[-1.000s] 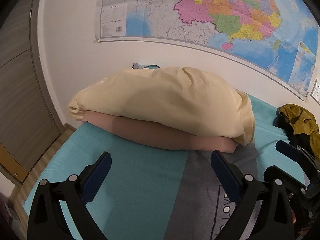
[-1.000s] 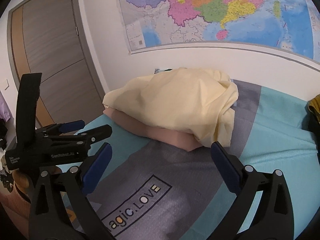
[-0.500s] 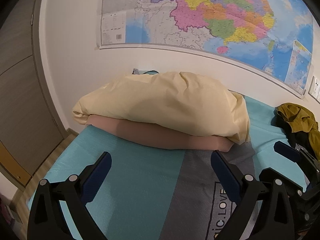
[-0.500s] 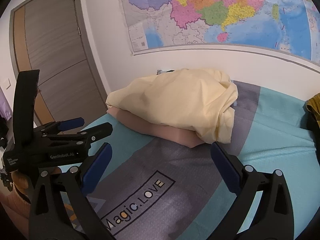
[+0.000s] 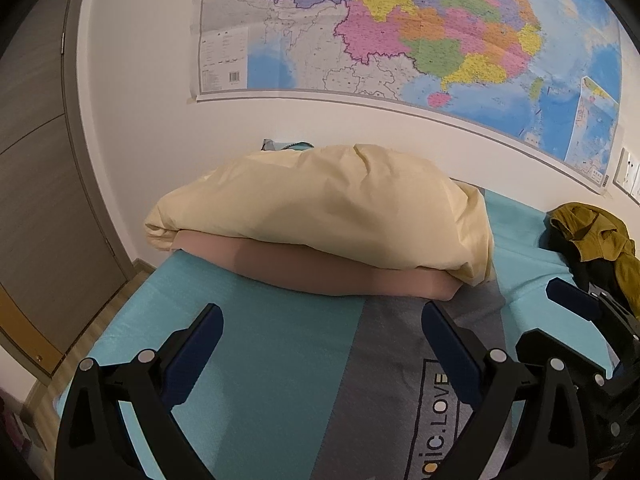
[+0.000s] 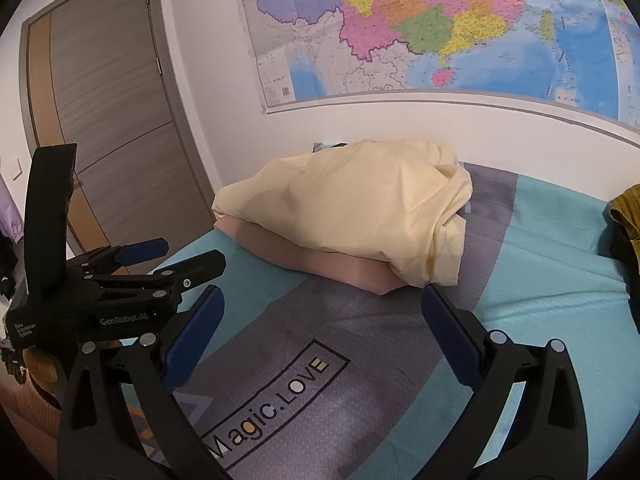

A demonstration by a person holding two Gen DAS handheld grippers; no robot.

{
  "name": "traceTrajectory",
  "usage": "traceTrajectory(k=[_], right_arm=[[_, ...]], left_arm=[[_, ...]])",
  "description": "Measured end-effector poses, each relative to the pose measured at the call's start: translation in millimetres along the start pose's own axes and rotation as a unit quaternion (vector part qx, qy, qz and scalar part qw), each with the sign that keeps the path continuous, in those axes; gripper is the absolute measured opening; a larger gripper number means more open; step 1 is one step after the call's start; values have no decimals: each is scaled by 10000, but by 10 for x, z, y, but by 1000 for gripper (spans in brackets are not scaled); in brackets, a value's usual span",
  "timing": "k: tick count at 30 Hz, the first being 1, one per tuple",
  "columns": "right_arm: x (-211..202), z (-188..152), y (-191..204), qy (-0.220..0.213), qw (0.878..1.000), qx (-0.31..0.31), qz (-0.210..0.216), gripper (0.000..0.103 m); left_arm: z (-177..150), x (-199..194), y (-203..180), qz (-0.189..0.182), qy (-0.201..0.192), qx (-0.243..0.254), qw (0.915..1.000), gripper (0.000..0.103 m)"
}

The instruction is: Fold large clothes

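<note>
The bed cover (image 6: pixel 360 360) carries the printed wording "Magic.LOVE" inside a dark rectangular outline on its grey band; the left wrist view shows only the portion "gic.LOVE" of the same print. The body of the left gripper (image 6: pixel 160 258) bears the white marking "GenRobot.AI". The lettering on the wall map (image 6: pixel 440 28) is too small to read.

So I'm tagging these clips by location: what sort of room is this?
Most likely a bedroom: a bed with a teal-and-grey bedspread, stacked pillows at the wall, and a wooden door.
</note>
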State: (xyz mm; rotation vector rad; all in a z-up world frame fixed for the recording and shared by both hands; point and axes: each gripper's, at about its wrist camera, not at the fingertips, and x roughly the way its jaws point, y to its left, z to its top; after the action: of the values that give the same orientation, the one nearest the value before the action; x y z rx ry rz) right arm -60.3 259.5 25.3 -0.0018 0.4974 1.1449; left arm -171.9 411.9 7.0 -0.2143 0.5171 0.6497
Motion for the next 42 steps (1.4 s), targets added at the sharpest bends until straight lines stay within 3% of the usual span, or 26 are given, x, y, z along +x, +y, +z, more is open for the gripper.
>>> traceTrajectory(k=[42], right_arm=[[37, -21, 30, 66, 9999, 78, 38, 97]], left_arm=[[-81, 21, -31, 48, 58, 20, 10000, 96]])
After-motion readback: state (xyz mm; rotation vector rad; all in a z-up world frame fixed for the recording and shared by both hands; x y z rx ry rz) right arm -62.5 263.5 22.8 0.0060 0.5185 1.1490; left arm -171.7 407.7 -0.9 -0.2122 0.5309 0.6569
